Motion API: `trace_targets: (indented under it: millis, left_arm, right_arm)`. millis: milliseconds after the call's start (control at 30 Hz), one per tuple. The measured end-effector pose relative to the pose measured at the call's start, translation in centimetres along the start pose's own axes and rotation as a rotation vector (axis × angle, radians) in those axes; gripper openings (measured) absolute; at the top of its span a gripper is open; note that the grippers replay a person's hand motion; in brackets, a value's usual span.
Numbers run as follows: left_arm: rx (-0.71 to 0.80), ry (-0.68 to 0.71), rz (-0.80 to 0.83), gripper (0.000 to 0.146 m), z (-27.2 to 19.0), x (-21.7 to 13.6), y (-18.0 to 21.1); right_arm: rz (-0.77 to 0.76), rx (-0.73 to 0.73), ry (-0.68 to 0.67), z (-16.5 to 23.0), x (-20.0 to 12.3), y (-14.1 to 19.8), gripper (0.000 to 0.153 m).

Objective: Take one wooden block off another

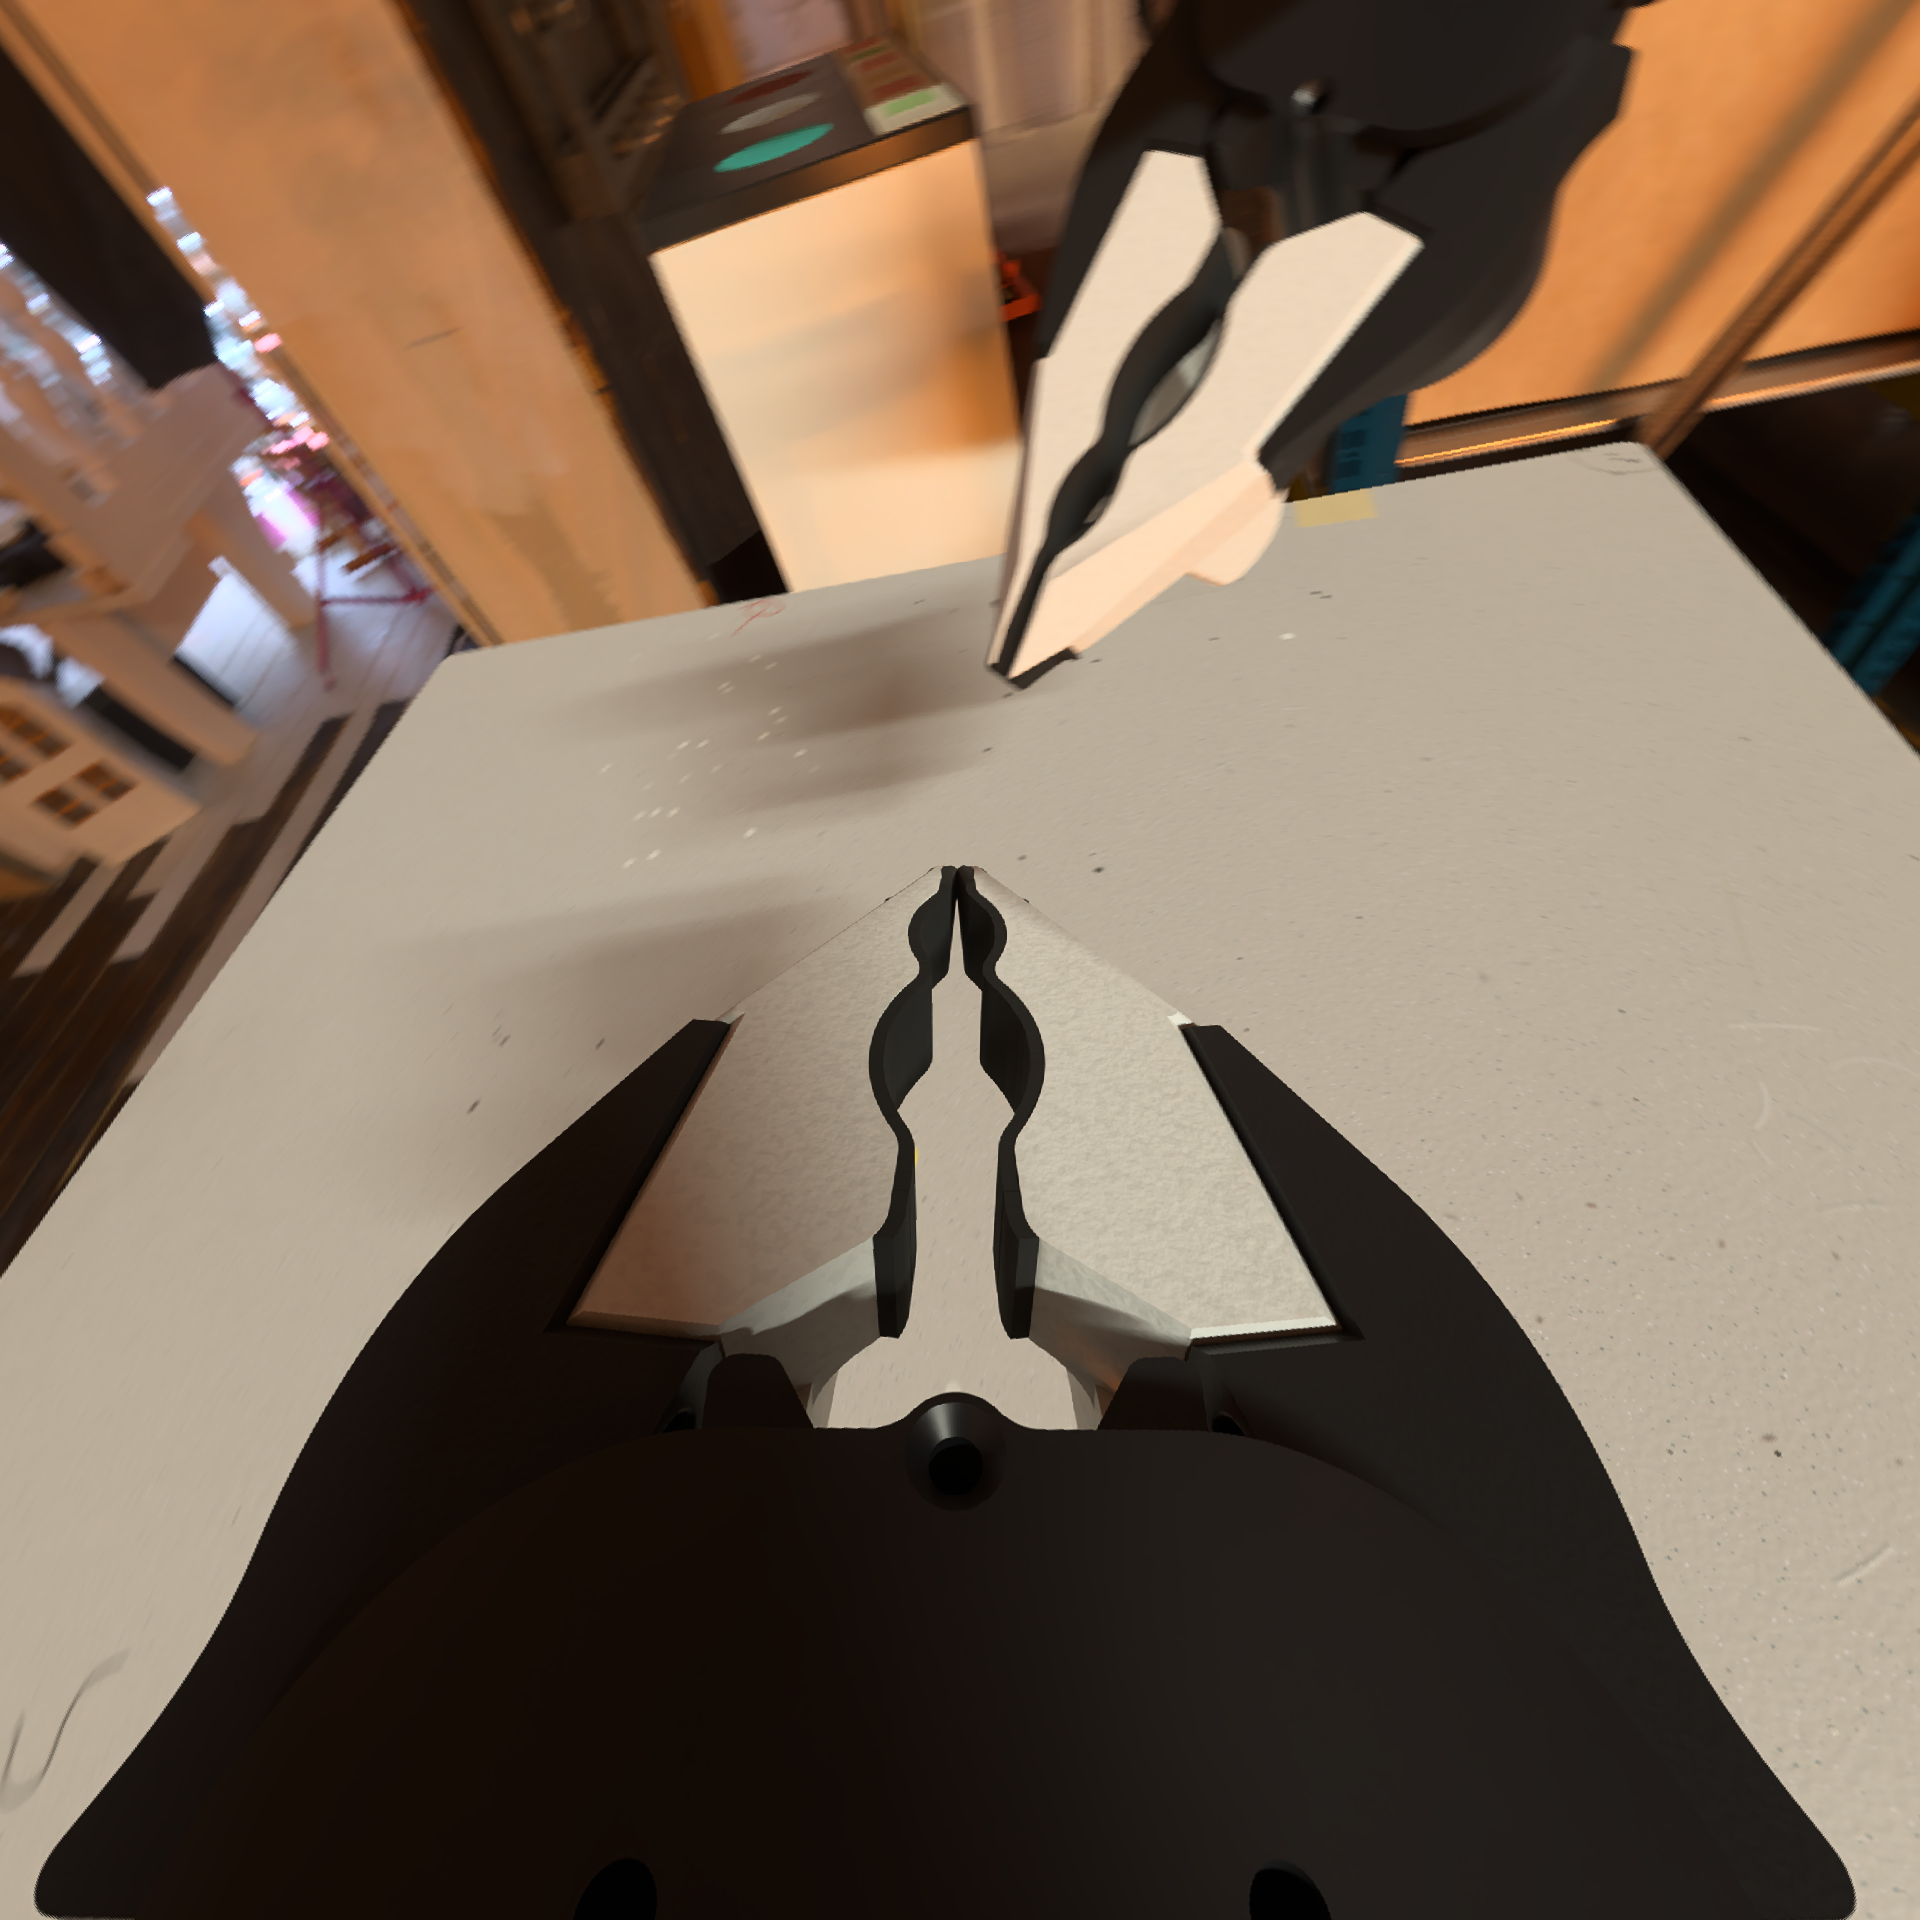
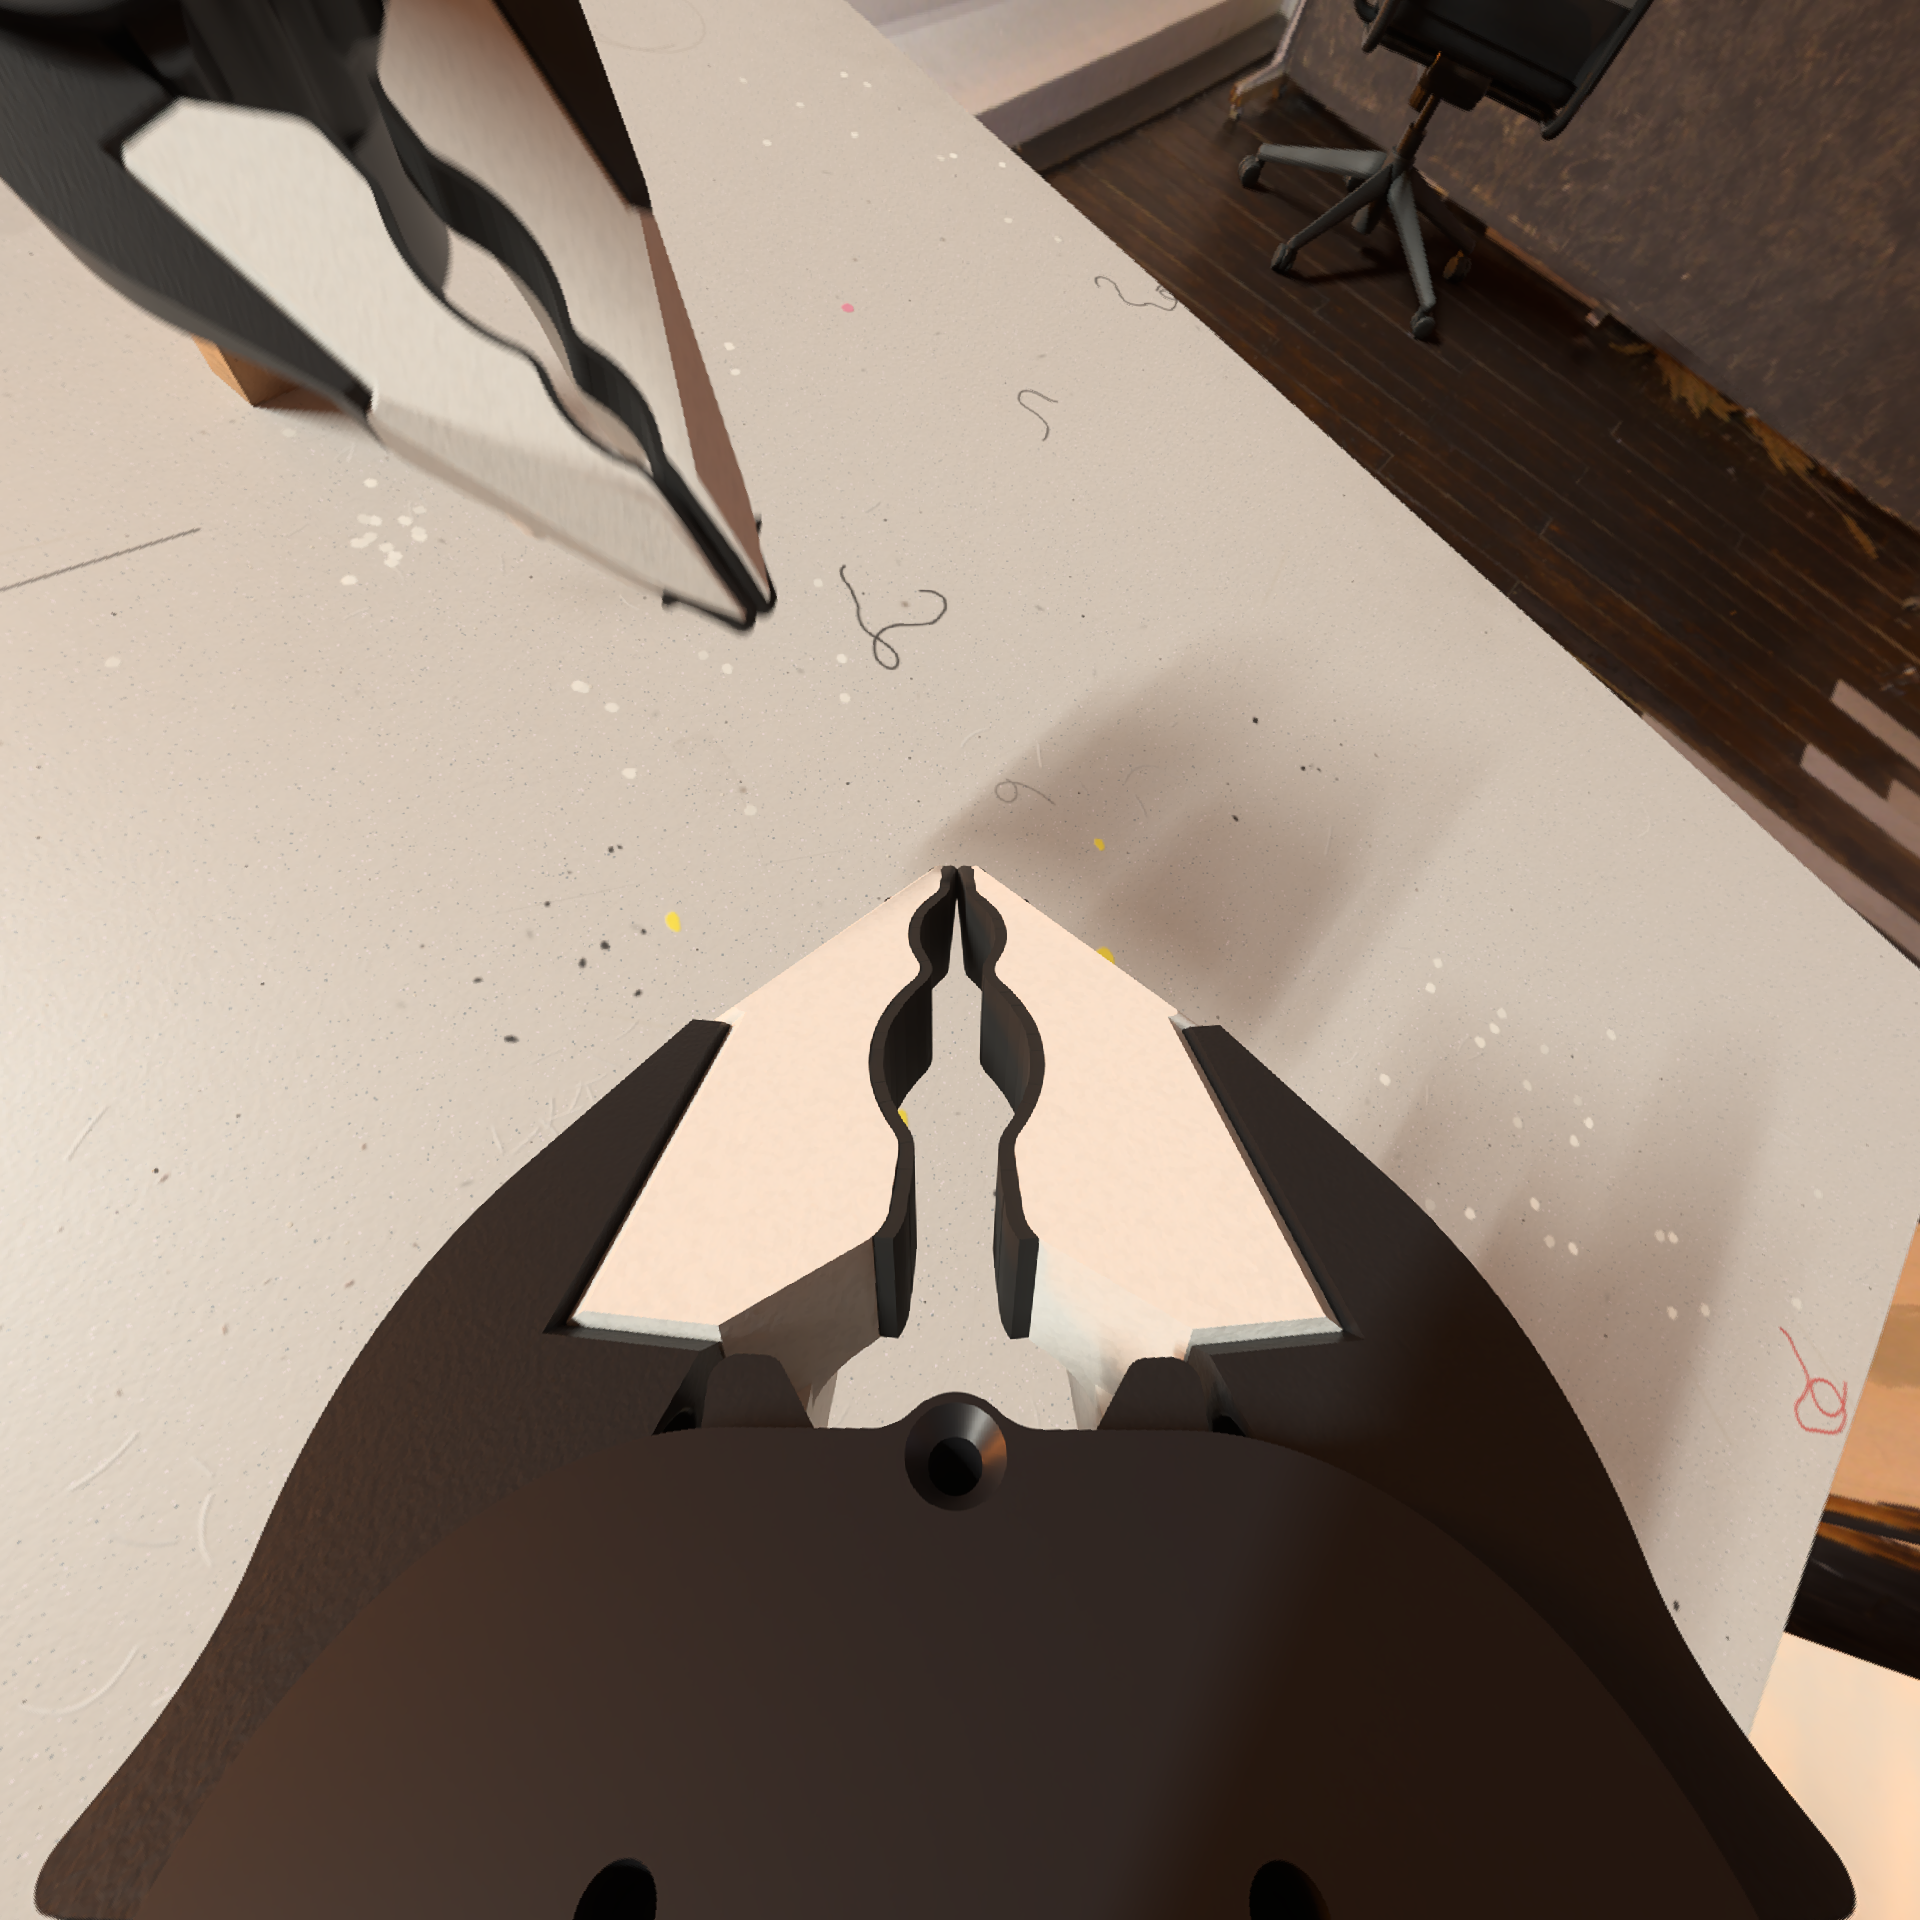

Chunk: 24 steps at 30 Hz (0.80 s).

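Wooden block [image 2: 260, 387] peeks behind closed left tool [image 2: 753, 603]; nothing legible.

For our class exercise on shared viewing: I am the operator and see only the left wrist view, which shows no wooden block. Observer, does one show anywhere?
Observer: Yes. In the right wrist view, a corner of a wooden block shows on the table, behind the left hand-held gripper.
Operator: Is it stacked on another?
Observer: Only that corner shows. The gripper's dark finger covers the rest, so I cannot tell.
Operator: What lies beyond the table there?
Observer: An office chair on a dark wooden floor.
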<state>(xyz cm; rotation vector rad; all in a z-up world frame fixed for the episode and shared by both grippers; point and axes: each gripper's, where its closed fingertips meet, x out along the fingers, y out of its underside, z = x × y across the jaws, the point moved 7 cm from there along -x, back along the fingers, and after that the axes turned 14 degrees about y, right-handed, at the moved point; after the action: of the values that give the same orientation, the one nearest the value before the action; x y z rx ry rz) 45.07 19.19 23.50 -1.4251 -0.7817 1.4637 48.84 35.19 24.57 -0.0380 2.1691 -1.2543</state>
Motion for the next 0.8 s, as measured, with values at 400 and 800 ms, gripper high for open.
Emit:
trace_targets:
  millis: [400, 800]
  left_arm:
    - [-0.543, -0.792, 0.093, 0.0, -1.5, -17.6, 5.8]
    - [-1.213, -1.147, -0.052, 0.062, -7.2, -28.2, 14.7]
  right_arm:
    - [-0.027, 0.021, -0.016, -0.8, 0.1, 0.4, 0.0]
    - [-0.015, 0.031, -0.009, -1.3, -0.2, 0.9, 0.0]
